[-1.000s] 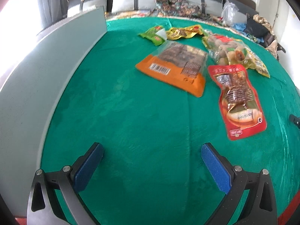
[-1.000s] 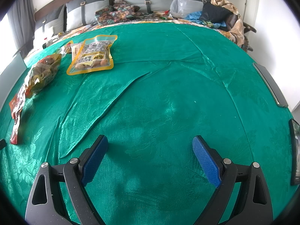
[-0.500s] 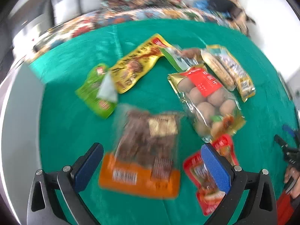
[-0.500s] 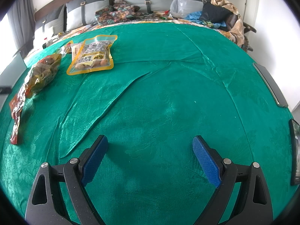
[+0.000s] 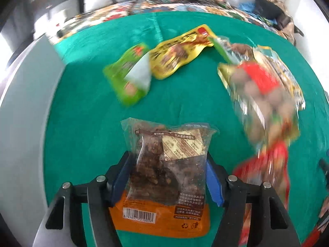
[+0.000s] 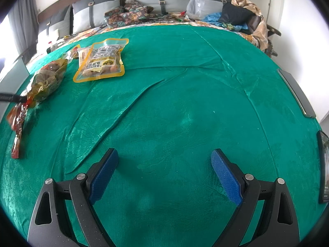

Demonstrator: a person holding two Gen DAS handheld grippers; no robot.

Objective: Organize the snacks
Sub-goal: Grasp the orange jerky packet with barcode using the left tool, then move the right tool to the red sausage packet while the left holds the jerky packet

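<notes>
Left wrist view: six snack packets are countable on the green cloth (image 5: 86, 107), though motion blur softens the far ones. They are one clear packet with an orange base (image 5: 164, 177), one green packet (image 5: 129, 78), one yellow packet (image 5: 178, 53), one clear bag with a red label (image 5: 261, 94) holding round pale pieces, one red packet (image 5: 265, 170) below it, and one yellow-edged packet (image 5: 287, 76) partly behind the bag. The left gripper (image 5: 166, 177) points steeply down at the cloth. Its jaws have just been closing and now stand clamped on the orange-based packet, both blue pads pressing its sides so the film bows inward. That packet shows dark brown pieces through the clear upper part, a beige printed panel, and a barcode on the orange strip nearest the camera. It sits at the near centre of the view, apart from the others.

Right wrist view: three packets can be counted at the left of the cloth: the yellow-edged packet (image 6: 102, 59) lying flat, the clear bag (image 6: 49, 78) beside it, and the red packet (image 6: 17, 127) at the cloth's near left edge. The right gripper (image 6: 164, 173) angles down over bare cloth, jaws wide apart with nothing between them.
</notes>
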